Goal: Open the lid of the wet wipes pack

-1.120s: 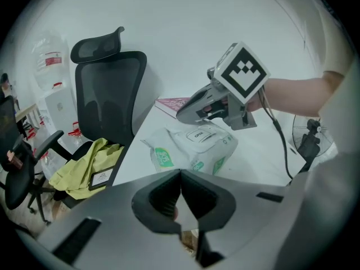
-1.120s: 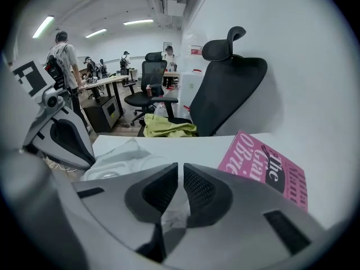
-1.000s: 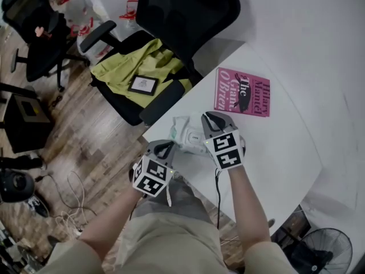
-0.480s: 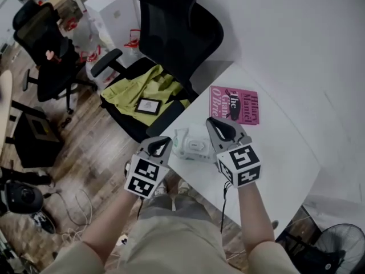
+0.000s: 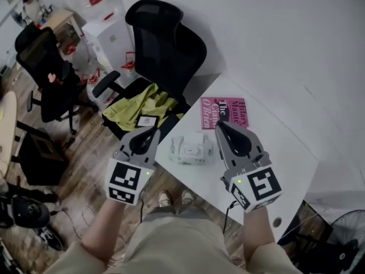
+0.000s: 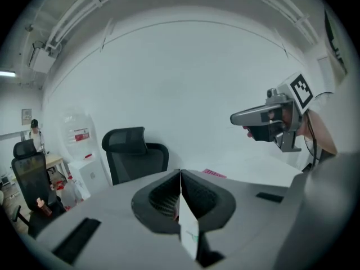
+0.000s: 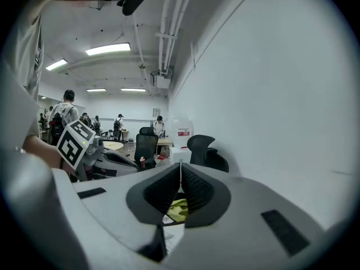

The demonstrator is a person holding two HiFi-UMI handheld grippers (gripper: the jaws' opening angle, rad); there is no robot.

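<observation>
Both claws have risen off the table (image 5: 288,147) since a second ago. The left gripper (image 5: 153,132), jaws together on nothing, hangs before the nearer chair (image 5: 165,44) and its yellow-green cloth (image 5: 142,104). One wet wipes pack (image 5: 191,150) lies free at the table edge between the claws, with one pink book (image 5: 224,113) behind. The right gripper (image 5: 220,124), closed and empty, covers the book's near edge. Two black chairs show.

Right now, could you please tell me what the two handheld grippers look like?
Both the left gripper and right gripper are grey with black ribbed pads. Each carries a cube of black-and-white square markers. A black cable hangs from the right one.
</observation>
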